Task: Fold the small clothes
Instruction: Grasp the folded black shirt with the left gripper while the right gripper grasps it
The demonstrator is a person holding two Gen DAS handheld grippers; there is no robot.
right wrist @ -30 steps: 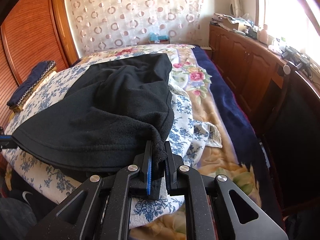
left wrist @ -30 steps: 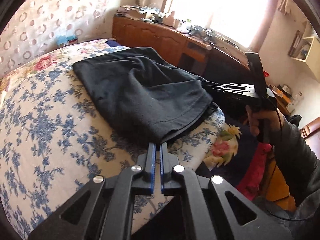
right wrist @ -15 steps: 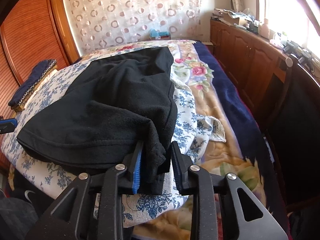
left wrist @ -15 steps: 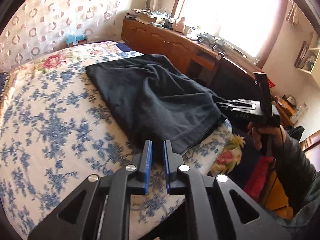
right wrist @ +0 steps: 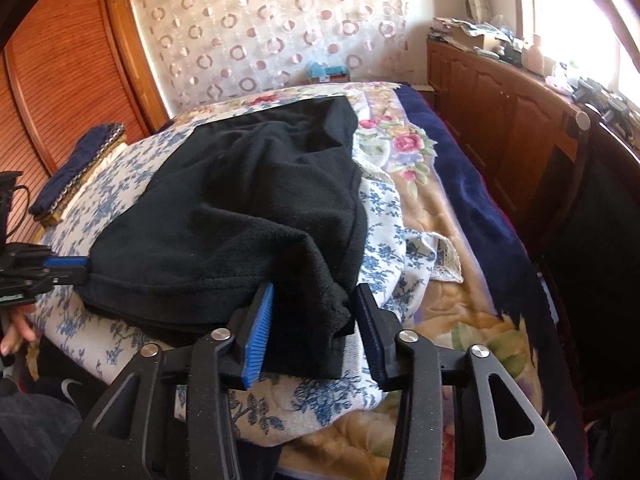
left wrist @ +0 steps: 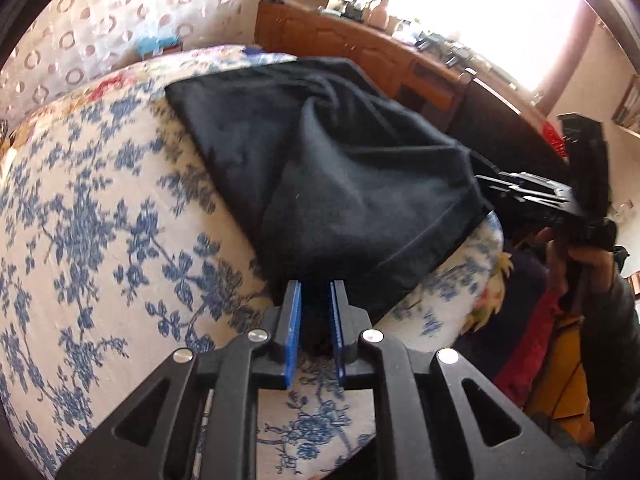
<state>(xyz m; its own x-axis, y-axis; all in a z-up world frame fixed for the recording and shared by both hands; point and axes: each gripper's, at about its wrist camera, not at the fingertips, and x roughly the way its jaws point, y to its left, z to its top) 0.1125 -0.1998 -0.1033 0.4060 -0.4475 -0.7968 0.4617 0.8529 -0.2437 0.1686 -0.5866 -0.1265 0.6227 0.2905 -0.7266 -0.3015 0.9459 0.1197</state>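
Left gripper (left wrist: pixel 315 330): blue-padded jaws slightly apart, hem corner of black fleece garment (left wrist: pixel 340 184) between them, grip not clear. Right gripper (right wrist: pixel 312 332): jaws wide apart around other hem corner, not clamped. Garment lies rumpled on bed with blue-flower white cover (left wrist: pixel 80 220). Beyond: wooden cabinet (right wrist: pixel 500 92) under window.

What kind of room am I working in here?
Most likely a home bedroom. The black garment lies on a bed with a blue floral cover, a patterned curtain hangs behind it, and a cluttered wooden cabinet runs under the window.
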